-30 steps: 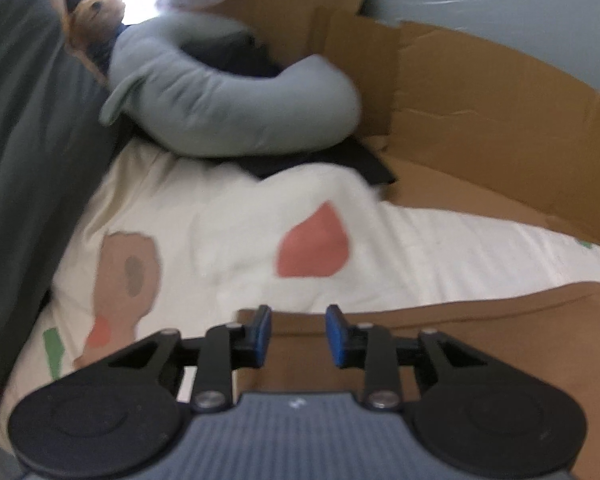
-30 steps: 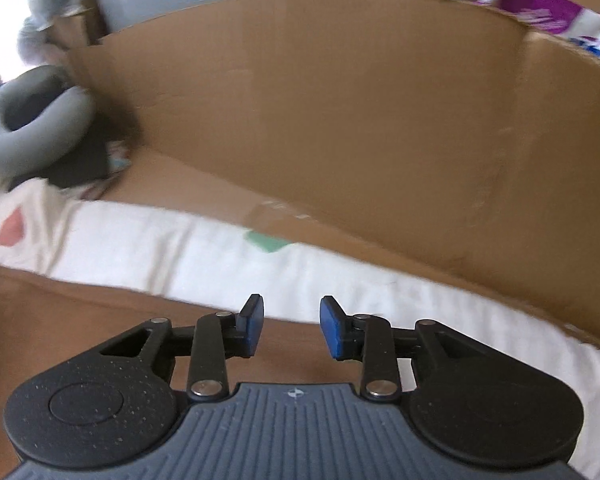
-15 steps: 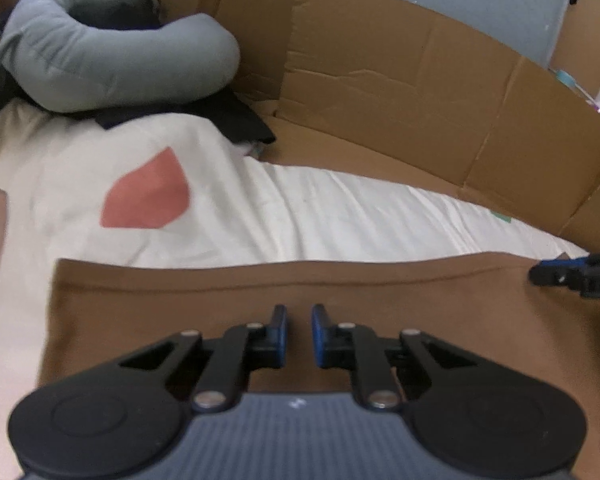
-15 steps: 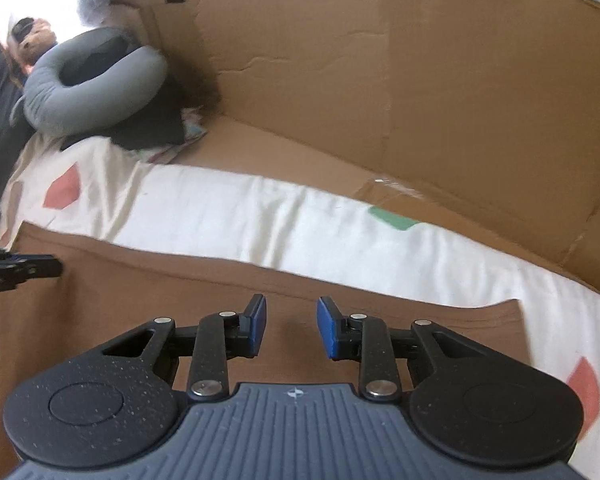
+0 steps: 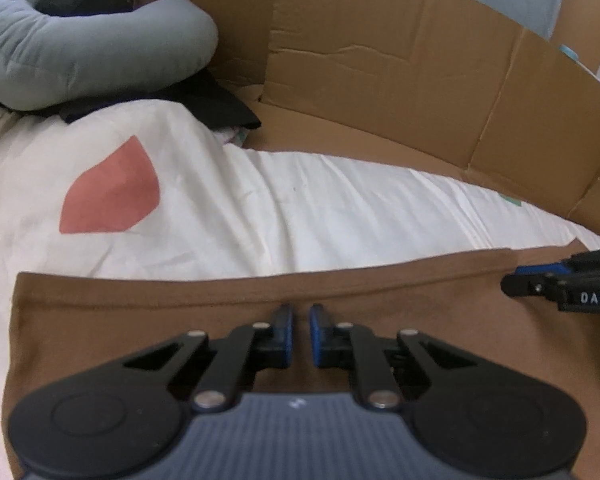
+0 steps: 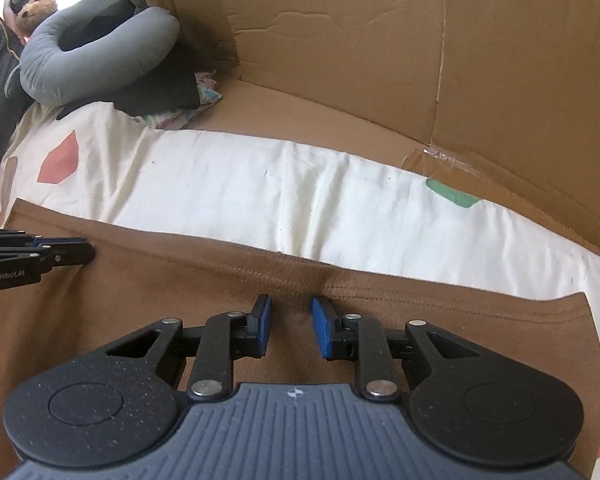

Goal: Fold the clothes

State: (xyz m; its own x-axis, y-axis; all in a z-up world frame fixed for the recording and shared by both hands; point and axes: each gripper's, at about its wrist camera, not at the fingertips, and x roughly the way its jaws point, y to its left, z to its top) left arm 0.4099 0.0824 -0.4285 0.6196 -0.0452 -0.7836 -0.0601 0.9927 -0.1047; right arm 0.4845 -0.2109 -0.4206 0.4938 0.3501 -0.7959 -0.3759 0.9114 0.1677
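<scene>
A brown garment (image 5: 140,312) lies flat on a white sheet with coloured patches; it also shows in the right wrist view (image 6: 420,304). My left gripper (image 5: 301,322) hovers over it near its far hem, jaws open a narrow gap, nothing between them. My right gripper (image 6: 290,312) is over the same hem further right, jaws open wider, empty. Each gripper shows in the other's view: the right gripper at the right edge (image 5: 540,284), the left gripper at the left edge (image 6: 52,254).
A grey U-shaped pillow (image 5: 80,40) lies on dark clothes (image 6: 160,88) at the far left. Cardboard walls (image 5: 420,80) stand behind the sheet (image 6: 260,200). A teddy bear (image 6: 32,8) sits at the far left corner.
Both grippers have swung inward and come lower over the brown garment. The left jaws have narrowed. The right jaws have opened slightly wider.
</scene>
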